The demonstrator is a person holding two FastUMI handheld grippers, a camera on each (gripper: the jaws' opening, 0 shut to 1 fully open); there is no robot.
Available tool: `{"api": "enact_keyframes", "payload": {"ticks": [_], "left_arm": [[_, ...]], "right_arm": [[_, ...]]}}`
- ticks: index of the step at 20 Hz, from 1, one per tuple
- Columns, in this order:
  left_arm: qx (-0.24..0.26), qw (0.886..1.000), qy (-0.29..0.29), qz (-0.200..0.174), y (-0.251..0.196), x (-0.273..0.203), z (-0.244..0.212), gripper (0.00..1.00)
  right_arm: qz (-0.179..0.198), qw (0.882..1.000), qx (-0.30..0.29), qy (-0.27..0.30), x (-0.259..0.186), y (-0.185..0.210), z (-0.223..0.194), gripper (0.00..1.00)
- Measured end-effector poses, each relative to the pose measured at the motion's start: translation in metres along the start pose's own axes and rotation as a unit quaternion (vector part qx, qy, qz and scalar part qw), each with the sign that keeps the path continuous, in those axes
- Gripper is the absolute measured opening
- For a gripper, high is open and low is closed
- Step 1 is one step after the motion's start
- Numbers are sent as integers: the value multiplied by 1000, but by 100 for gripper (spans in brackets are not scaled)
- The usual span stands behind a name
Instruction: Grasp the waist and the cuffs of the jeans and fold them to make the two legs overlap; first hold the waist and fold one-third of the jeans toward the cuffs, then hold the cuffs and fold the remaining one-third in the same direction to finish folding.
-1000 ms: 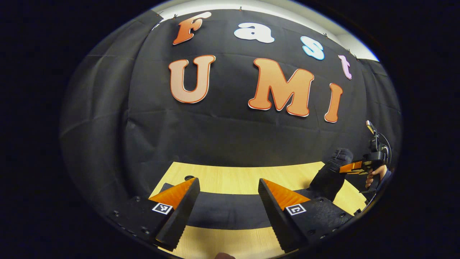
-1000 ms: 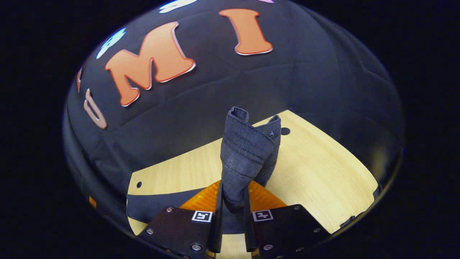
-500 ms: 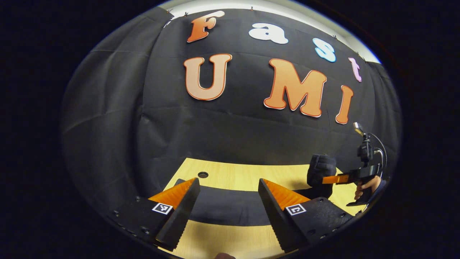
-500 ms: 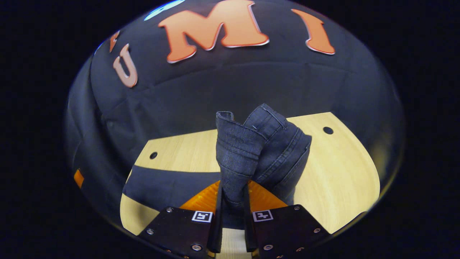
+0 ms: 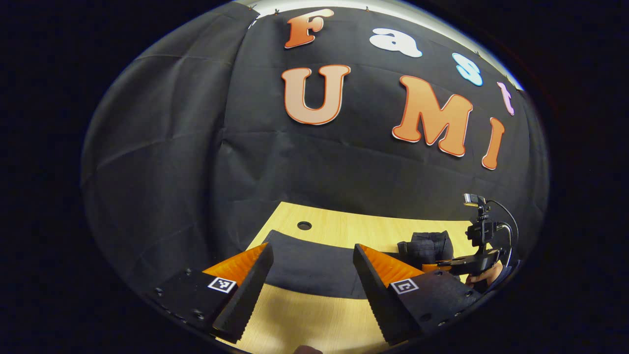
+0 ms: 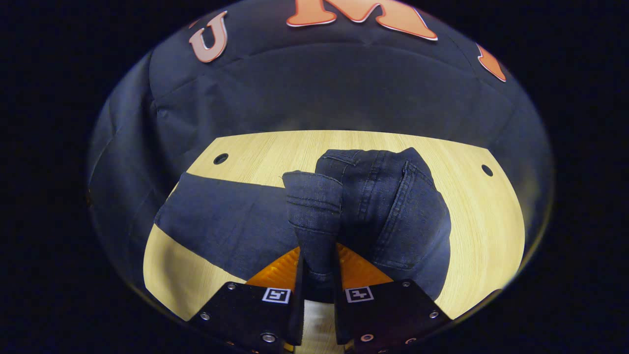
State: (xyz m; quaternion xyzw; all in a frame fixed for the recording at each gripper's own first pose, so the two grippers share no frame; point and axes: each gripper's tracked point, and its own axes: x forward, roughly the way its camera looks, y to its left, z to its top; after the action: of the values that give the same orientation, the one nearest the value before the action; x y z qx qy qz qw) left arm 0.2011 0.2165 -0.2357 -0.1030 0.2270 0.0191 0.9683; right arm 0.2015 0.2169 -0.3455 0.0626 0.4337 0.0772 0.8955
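Pale wooden tabletop (image 6: 471, 221), ringed on the far side by black cloth wall (image 5: 162, 162). Dark jeans (image 6: 226, 221) spread flat across it in the right gripper view, running out to the left and stopping short of the near left edge. One end (image 6: 388, 201), with seams and stitched bands showing, bunched up and doubled over the flat part; whether waist or cuffs, could not tell. Right gripper (image 6: 318, 275) clamped on a bunched fold of that denim, both fingers pressing the cloth. Bare wood open to the right of the bundle and along the far edge, with small round holes (image 6: 220, 158) near the far corners. Left gripper (image 5: 309, 295) spread wide and holding nothing, above the flat denim (image 5: 314, 265), bare wood just near of it. Seen farther right in the left gripper view: right gripper with the raised bundle (image 5: 426, 247).
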Motion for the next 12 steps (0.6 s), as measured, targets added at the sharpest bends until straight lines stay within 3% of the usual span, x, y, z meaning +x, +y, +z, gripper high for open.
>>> {"api": "enact_keyframes", "payload": {"ticks": [6,8,10,12], "left_arm": [[-6,1000,19,7,10,14,-11,98],[-8,1000,25,7,13,18,-14,100],[-10,999,32,7,14,22,-18,98],[-14,999,37,6,17,27,-21,98]], "right_arm": [[7,998,-67,12,3,30,-17,27],[39,997,-64,23,-1,46,-23,34],[87,995,-42,21,-6,67,-25,55],[103,994,-40,11,-12,78,-18,59]]}}
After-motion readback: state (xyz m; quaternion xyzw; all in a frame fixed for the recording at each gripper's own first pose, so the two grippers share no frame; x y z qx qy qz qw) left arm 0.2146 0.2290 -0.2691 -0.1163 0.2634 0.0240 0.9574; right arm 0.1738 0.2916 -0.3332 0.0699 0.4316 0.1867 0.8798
